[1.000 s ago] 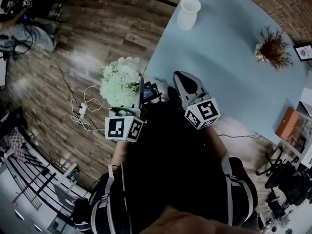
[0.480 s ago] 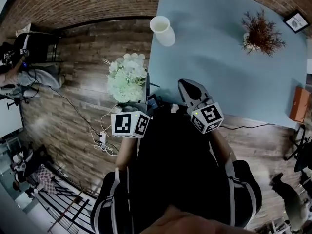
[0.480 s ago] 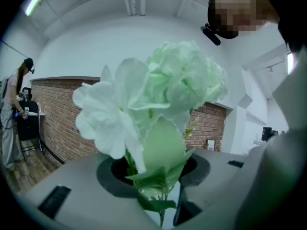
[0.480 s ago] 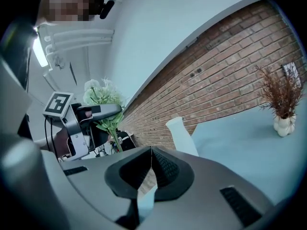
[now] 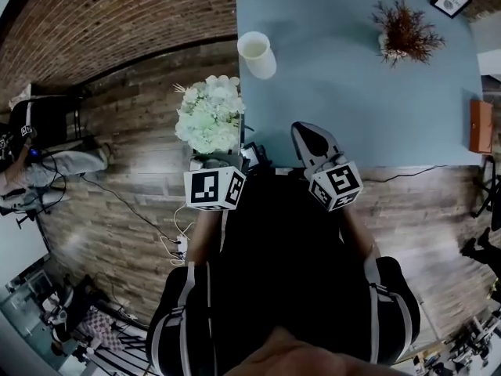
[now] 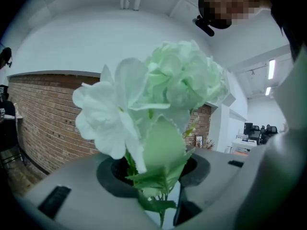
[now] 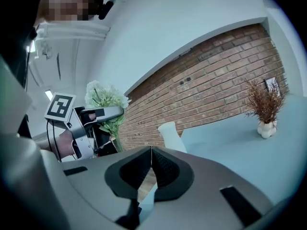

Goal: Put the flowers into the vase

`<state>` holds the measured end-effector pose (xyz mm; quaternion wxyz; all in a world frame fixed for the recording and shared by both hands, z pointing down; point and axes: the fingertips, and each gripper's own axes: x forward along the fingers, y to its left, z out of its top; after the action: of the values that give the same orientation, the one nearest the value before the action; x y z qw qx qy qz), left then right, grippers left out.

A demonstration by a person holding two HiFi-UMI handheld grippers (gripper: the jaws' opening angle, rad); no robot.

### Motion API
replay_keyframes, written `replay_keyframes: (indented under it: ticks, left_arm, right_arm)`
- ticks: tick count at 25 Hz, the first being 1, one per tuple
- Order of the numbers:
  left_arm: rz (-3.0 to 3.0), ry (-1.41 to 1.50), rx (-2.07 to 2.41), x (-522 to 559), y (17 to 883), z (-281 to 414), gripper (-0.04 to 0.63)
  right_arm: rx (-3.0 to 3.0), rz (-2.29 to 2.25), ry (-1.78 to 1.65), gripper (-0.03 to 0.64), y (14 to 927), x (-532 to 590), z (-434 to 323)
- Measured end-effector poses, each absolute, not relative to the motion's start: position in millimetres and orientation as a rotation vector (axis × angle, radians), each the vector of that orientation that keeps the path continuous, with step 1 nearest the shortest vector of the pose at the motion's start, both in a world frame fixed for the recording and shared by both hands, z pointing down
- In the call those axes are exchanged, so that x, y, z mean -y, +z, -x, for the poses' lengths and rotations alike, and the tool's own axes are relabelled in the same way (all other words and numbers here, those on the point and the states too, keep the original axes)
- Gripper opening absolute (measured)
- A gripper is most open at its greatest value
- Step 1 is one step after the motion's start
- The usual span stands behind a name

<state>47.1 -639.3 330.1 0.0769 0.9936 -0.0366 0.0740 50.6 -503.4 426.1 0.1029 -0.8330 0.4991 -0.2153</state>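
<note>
The left gripper (image 6: 156, 174) pinches the stems of the white and pale green flowers (image 5: 210, 116), which sit just off the left edge of the blue table (image 5: 352, 92). The white vase (image 5: 257, 55) stands on the table at that same edge, beyond the blooms. The right gripper (image 7: 150, 164) is over the table's near edge, its jaws pressed together with nothing between them.

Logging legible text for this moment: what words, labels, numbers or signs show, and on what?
No readable words or numbers in any view.
Left marker cube and right marker cube: black-and-white coded squares, no letters.
Framed picture: too small to read.
</note>
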Motion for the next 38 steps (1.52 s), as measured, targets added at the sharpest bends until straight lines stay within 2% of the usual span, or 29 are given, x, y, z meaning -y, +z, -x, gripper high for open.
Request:
replay_keyframes:
  ticks: [11, 27, 38]
  left_arm:
    - [-3.021, 0.065, -0.219, 685.4, 297.2, -114.9, 0.221]
    - [-3.078, -0.261, -0.337, 663.6, 209.8, -174.9, 0.221]
    - [-3.072, -0.201, -0.451, 649.2, 261.6, -203.5, 0.221]
  right_arm:
    - [-1.119, 2.629, -0.632, 0.018, 420.3, 520.6, -47.2]
    - [-0.928, 2.647, -0.630, 0.018, 428.6, 469.3, -76.7]
    - [-0.810, 2.668, -0.658, 0.018, 440.7, 438.8, -77.9]
